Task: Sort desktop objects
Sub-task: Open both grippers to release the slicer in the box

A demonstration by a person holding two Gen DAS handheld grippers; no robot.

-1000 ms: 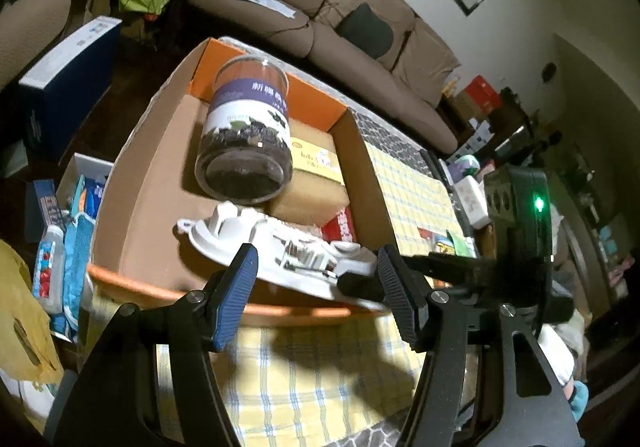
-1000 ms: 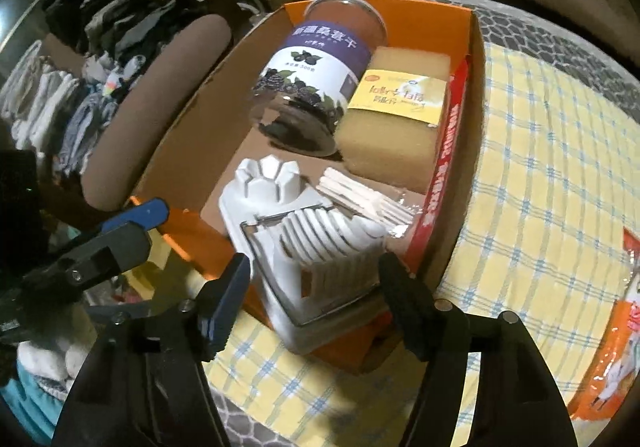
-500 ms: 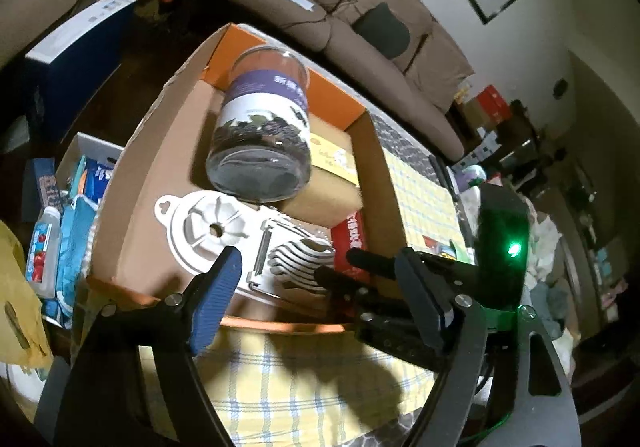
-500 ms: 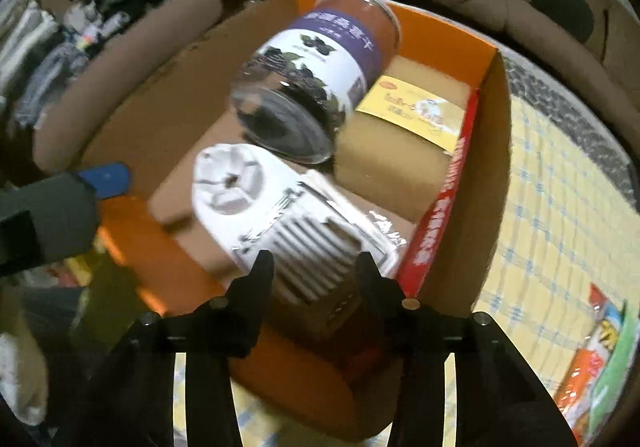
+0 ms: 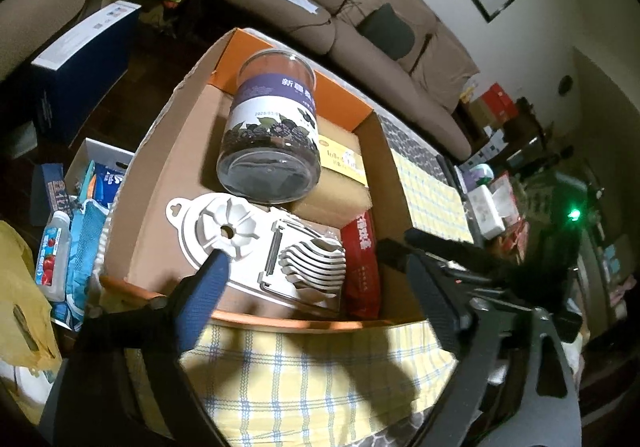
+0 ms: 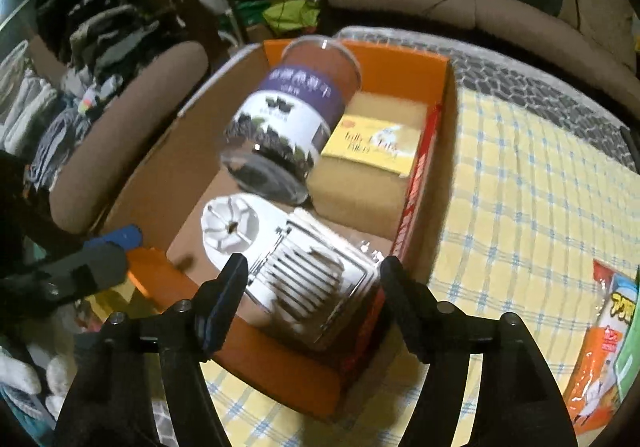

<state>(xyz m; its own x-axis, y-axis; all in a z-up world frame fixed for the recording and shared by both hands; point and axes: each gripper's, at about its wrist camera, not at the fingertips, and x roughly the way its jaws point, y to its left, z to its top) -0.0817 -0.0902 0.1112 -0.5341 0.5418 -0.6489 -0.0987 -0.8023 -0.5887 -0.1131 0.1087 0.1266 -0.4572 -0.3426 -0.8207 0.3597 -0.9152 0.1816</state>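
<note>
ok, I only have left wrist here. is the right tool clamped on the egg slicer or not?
Observer: No. The right tool is open, with one finger on either side of the egg slicer's wire end.
Operator: anything left on the cloth to sort?
Observer: Yes. An orange snack packet lies on the yellow checked cloth, to the right of the cardboard box.
</note>
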